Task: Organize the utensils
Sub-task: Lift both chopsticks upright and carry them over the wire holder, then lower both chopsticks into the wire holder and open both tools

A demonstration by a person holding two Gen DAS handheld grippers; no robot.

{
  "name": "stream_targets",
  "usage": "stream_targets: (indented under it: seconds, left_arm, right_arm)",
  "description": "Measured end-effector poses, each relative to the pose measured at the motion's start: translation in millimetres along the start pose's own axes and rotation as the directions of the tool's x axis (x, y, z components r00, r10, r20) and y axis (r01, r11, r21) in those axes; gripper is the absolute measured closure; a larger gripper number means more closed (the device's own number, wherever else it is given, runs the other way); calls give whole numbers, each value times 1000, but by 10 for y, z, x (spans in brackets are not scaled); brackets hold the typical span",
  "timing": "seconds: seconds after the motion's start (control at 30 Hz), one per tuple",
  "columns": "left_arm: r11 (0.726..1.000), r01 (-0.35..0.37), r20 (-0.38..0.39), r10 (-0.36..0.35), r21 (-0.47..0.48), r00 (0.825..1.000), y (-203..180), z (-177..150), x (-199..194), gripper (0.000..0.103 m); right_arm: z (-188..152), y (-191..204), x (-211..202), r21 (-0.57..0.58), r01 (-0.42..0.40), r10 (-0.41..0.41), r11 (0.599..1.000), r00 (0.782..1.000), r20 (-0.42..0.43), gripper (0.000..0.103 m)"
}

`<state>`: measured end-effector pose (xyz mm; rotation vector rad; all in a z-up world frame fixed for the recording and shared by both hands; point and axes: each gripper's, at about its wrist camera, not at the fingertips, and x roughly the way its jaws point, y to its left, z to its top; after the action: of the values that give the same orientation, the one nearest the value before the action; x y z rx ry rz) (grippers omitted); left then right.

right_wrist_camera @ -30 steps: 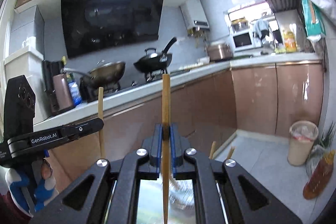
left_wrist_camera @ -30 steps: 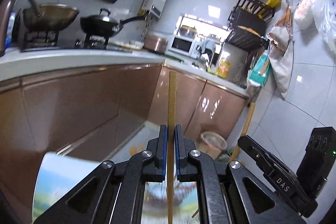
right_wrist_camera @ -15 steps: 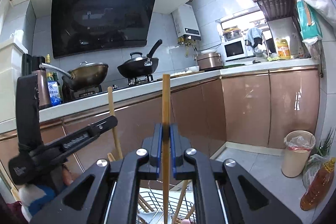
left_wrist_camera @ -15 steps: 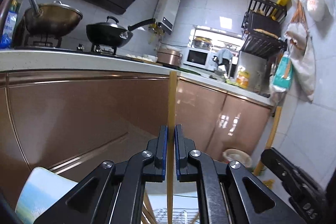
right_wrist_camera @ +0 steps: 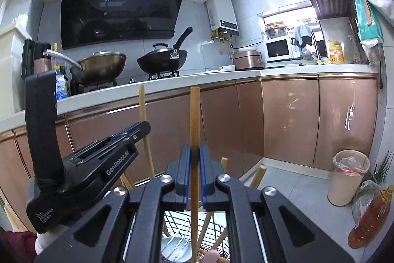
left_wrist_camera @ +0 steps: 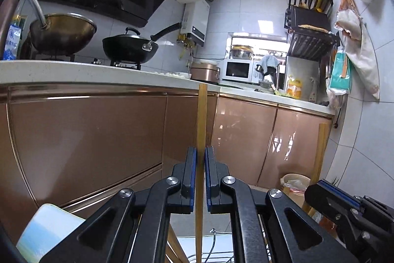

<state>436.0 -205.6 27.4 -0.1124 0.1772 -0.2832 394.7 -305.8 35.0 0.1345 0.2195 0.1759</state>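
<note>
My left gripper (left_wrist_camera: 200, 152) is shut on a pale wooden chopstick (left_wrist_camera: 201, 120) that stands upright between its blue pads. My right gripper (right_wrist_camera: 194, 150) is shut on a browner wooden chopstick (right_wrist_camera: 194, 120), also upright. In the right wrist view the left gripper (right_wrist_camera: 138, 130) is at the left with its chopstick (right_wrist_camera: 145, 125). Below both, a black wire basket (right_wrist_camera: 216, 231) holds several more chopsticks (right_wrist_camera: 257, 175) and a white spoon (right_wrist_camera: 176, 249). In the left wrist view the right gripper (left_wrist_camera: 317, 189) and its chopstick (left_wrist_camera: 321, 149) show at the lower right.
Copper cabinets run under a white countertop (left_wrist_camera: 98, 75) with a brass wok (right_wrist_camera: 101, 67) and black wok (right_wrist_camera: 162, 61). A bin (right_wrist_camera: 349, 179) and oil bottle (right_wrist_camera: 371, 218) stand on the floor at right. A light blue board (left_wrist_camera: 46, 231) lies at lower left.
Both grippers have tilted upward and come closer together over the wire basket, each still gripping its chopstick.
</note>
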Motion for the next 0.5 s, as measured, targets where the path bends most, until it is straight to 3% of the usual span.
stream_targets:
  seconds: [0.07,0.33,0.5]
  left_arm:
    - [1000,-22,20,22,3,1000,25,-39,-15,97]
    - [999,-29,-44,28,-23,999,152,-208,57,96]
    - [999,-25,-37,26,27,999,78,-275,-12,95]
  right_arm:
    - [-53,6,24,-5,2,-2,1000,1000,-13,96]
    - [-225,-29,85,-10,16,-17,1000,999,-33,96]
    - [-280,-34,22,-13,20,-21,1000,999,-27,96]
